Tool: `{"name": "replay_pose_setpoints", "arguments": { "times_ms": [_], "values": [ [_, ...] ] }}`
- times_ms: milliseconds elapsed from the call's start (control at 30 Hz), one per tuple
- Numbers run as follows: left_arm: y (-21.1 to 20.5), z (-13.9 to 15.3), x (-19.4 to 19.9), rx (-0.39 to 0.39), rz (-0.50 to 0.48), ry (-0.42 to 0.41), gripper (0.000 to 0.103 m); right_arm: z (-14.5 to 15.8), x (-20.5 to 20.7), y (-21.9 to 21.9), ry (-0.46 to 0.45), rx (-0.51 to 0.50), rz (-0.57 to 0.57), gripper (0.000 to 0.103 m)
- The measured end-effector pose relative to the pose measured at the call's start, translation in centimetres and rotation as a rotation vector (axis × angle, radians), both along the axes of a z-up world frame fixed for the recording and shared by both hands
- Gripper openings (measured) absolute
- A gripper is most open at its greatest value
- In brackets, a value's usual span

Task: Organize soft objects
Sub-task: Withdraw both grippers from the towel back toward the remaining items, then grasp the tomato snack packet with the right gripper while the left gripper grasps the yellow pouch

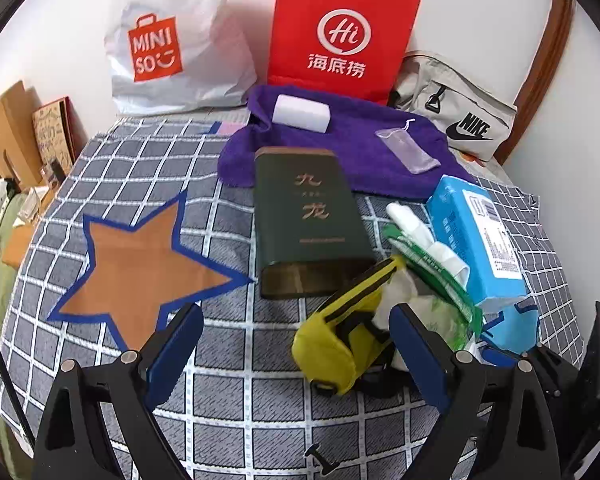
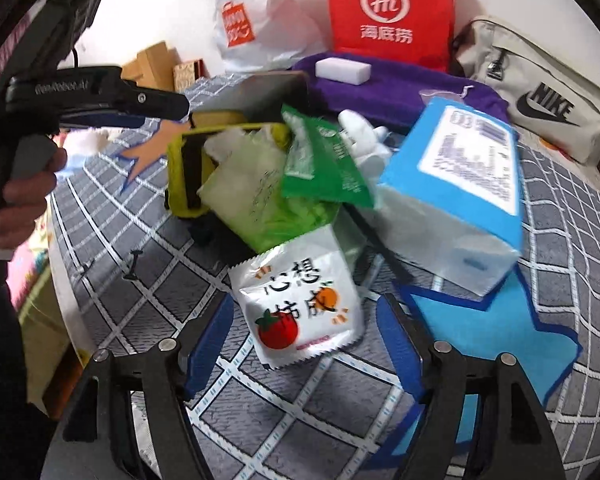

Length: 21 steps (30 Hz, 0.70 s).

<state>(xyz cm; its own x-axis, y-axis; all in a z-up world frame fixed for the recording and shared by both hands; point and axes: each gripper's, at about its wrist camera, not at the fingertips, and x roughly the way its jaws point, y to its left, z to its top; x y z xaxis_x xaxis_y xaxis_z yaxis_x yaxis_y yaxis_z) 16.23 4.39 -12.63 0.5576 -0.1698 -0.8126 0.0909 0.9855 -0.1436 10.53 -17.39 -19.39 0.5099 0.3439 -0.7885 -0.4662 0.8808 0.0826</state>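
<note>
A pile of soft things lies on the checked cloth: a yellow pouch [image 1: 340,328] [image 2: 188,160], green tissue packs [image 1: 432,276] [image 2: 324,160], a blue tissue pack [image 1: 476,236] [image 2: 456,184] and a white sachet with fruit print [image 2: 300,312]. My left gripper [image 1: 296,344] is open, its right finger beside the yellow pouch. My right gripper [image 2: 304,348] is open, its fingers on either side of the white sachet. The left gripper also shows in the right wrist view [image 2: 152,108], above the cloth. A purple towel [image 1: 340,144] at the back carries a white block [image 1: 300,112] and a small mesh bag [image 1: 408,150].
A dark green tin [image 1: 308,216] lies in the middle. An orange star patch [image 1: 140,264] and a blue star patch [image 2: 480,328] mark the cloth. A white Miniso bag [image 1: 172,40], a red paper bag [image 1: 340,28] and a beige Nike bag [image 1: 460,116] stand along the wall.
</note>
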Motion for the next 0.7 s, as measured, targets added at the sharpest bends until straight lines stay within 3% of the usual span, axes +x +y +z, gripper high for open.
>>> {"name": "replay_pose_setpoints", "arguments": {
  "times_ms": [67,167,267,433,567,633,700],
  "values": [
    [0.3,-0.2,-0.2,-0.005,0.001,0.004,0.094,-0.4,0.0,0.6,-0.021,-0.043,-0.004,0.074],
    [0.6,-0.2,-0.6,-0.011,-0.002,-0.005,0.094,-0.5,-0.3,0.5,-0.047,-0.051,-0.019,0.057],
    [0.7,-0.5,-1.1,-0.016,-0.010,-0.007,0.094,-0.1,-0.6,-0.4,-0.041,-0.003,-0.041,0.056],
    [0.2,-1.6,-1.3,-0.039,-0.039,-0.009,0.094,0.8,-1.5,-1.9,-0.073,-0.007,-0.066,0.056],
    [-0.4,-2.4,-1.1,-0.014,-0.044,-0.012,0.093,0.8,-2.0,-3.8,-0.070,-0.014,-0.121,0.056],
    [-0.5,-2.9,-0.9,-0.019,-0.049,0.006,0.071,0.5,-1.9,-4.6,-0.055,-0.015,-0.141,0.056],
    [-0.5,-3.4,-0.6,-0.047,-0.053,0.024,0.062,-0.1,-1.9,-5.3,-0.040,-0.023,-0.168,0.056]
  ]
}}
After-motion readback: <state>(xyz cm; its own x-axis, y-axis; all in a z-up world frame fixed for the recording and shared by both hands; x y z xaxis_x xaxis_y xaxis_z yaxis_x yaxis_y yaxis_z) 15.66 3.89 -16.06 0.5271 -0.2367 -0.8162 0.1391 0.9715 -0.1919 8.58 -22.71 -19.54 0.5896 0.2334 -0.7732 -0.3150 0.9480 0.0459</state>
